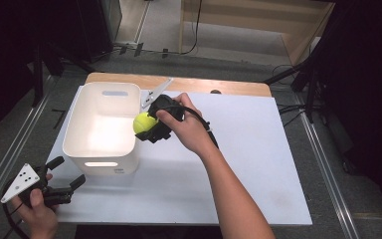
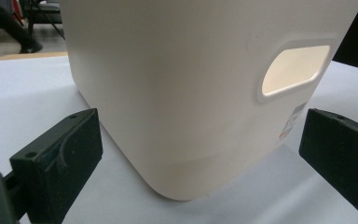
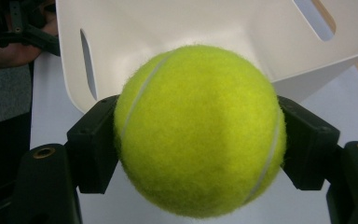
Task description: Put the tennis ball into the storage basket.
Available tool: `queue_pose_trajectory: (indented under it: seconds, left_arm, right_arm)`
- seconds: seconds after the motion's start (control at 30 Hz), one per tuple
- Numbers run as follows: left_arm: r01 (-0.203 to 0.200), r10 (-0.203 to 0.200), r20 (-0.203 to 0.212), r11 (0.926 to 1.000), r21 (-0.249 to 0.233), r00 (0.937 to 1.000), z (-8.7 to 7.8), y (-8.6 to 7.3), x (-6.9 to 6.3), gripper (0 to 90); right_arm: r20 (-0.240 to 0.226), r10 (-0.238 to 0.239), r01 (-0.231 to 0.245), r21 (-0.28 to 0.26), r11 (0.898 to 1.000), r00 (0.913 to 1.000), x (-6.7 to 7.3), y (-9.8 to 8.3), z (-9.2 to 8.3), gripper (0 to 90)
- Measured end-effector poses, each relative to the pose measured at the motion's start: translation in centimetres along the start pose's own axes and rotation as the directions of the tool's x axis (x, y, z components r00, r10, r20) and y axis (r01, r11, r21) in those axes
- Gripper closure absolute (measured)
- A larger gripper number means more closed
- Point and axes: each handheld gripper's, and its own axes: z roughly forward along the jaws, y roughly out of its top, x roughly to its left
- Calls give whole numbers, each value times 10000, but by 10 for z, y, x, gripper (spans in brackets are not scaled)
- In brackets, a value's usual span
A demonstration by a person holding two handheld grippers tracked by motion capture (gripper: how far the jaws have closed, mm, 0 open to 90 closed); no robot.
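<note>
The tennis ball (image 1: 144,122) is sitting clamped between the two black jaws of the right gripper (image 1: 151,125), which are pressing on its opposite sides; in the right gripper view the ball (image 3: 199,130) is bulging out past both pads, its white seam curving down the left side. It is hanging in the air at the right rim of the white bin (image 1: 129,144), roughly level with that rim and just touching or barely clear of it; the high view is not settling which. The bin's open mouth is lying directly to the left of the ball in the high view, and ahead of the jaws in the right gripper view, where the bin's inner wall (image 3: 205,28) and a handle slot are showing behind the ball. So the coming move is probably a short carry over the rim, then a release. A ball has no long axis to mind, so its turn in the grip is not mattering.

The right hand (image 1: 191,130) is by far the nearer one. The left gripper (image 1: 62,183) is resting low at the bin's near left corner, its jaws standing wide apart with nothing between them, pointing at the bin's outer wall (image 2: 177,107) from close by. The white table (image 1: 258,164) is lying under everything.
</note>
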Motion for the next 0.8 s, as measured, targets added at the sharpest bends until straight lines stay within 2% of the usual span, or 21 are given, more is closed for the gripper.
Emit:
queue_pose_trajectory:
  seconds: [0.03, 0.07, 0.8]
  left_arm:
    - [1, -1, -1, 10000, 0, 10000, 0, 0, 0, 0]
    - [-3, 3, 0, 10000, -1, 10000, 0, 0, 0, 0]
    - [15, -15, 28, 10000, -9, 10000, 0, 0, 0, 0]
  right_arm:
    - [-31, -116, 116, 6, 9999, 9999, 0, 1, 1, 226]
    - [-14, -26, 26, -16, 10000, 10000, 1, 3, 1, 226]
    - [-314, -278, 274, -115, 9996, 9991, 7, 24, 18, 225]
